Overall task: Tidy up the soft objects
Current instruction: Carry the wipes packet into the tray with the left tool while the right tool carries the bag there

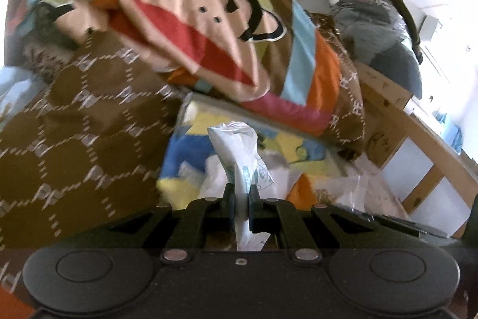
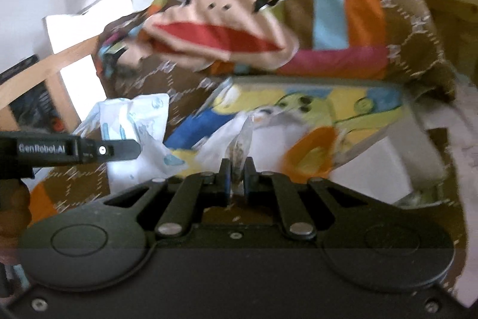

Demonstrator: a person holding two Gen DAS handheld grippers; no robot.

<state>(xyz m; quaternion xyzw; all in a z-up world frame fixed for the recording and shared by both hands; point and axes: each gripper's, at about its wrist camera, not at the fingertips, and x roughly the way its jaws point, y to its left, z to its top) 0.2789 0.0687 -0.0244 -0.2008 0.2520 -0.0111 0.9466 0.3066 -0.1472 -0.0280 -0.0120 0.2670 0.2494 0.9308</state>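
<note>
A: State of my left gripper (image 1: 240,193)?
B: Clamped on the white printed fabric (image 1: 236,148).
A: My right gripper (image 2: 237,174)?
B: Clamped on thin clear plastic (image 2: 243,136). Both sit just before the monkey-face cushion (image 1: 209,29) on the bed.

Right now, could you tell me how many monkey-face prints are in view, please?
2: a large monkey face on the brown duvet, and a smaller green-yellow monkey face on the fabric below it. Folds may hide others.

"GenRobot.AI" in white on the left gripper (image 2: 119,151), brown blanket's (image 1: 74,145) lettering too blurred
</note>
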